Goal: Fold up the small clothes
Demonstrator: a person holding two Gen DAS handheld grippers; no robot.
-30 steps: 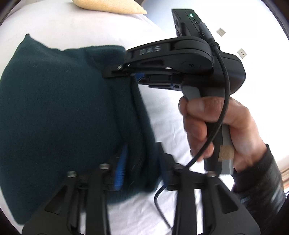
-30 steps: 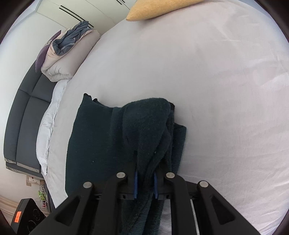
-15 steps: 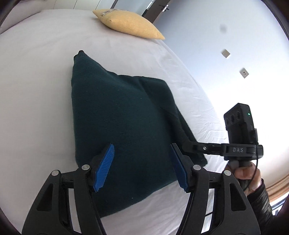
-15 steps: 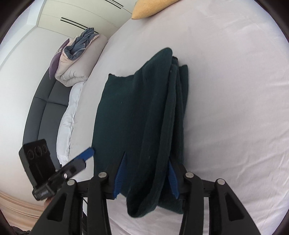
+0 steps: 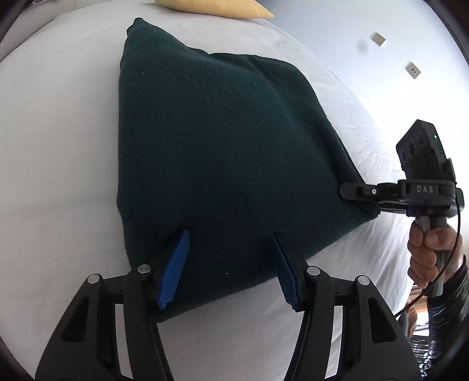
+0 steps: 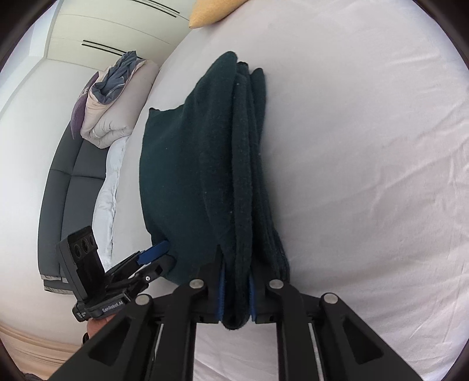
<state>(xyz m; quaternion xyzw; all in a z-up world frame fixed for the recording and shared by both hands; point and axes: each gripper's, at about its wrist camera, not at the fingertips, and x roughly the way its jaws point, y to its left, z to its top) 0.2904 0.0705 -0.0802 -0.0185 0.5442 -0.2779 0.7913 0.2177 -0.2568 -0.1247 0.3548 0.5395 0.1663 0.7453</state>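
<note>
Now folded into a thick stack on the white bed sheet (image 5: 52, 152), the dark green knitted garment (image 5: 219, 152) lies flatter than a second ago. Left gripper (image 5: 230, 269) straddles its near edge, fingers released after narrowing slightly; right gripper (image 6: 236, 288), having reopened, has just clenched the layered corner, likely for another fold.

The dark green garment (image 5: 222, 164) hides the bed (image 5: 52, 152) beneath it, its gathered edge (image 6: 237, 293) covers the right gripper's fingers (image 6: 220, 290), the yellow pillow (image 5: 217, 7) is cut off at the top edge, and the person's sleeve (image 5: 448, 302) runs out of frame.
</note>
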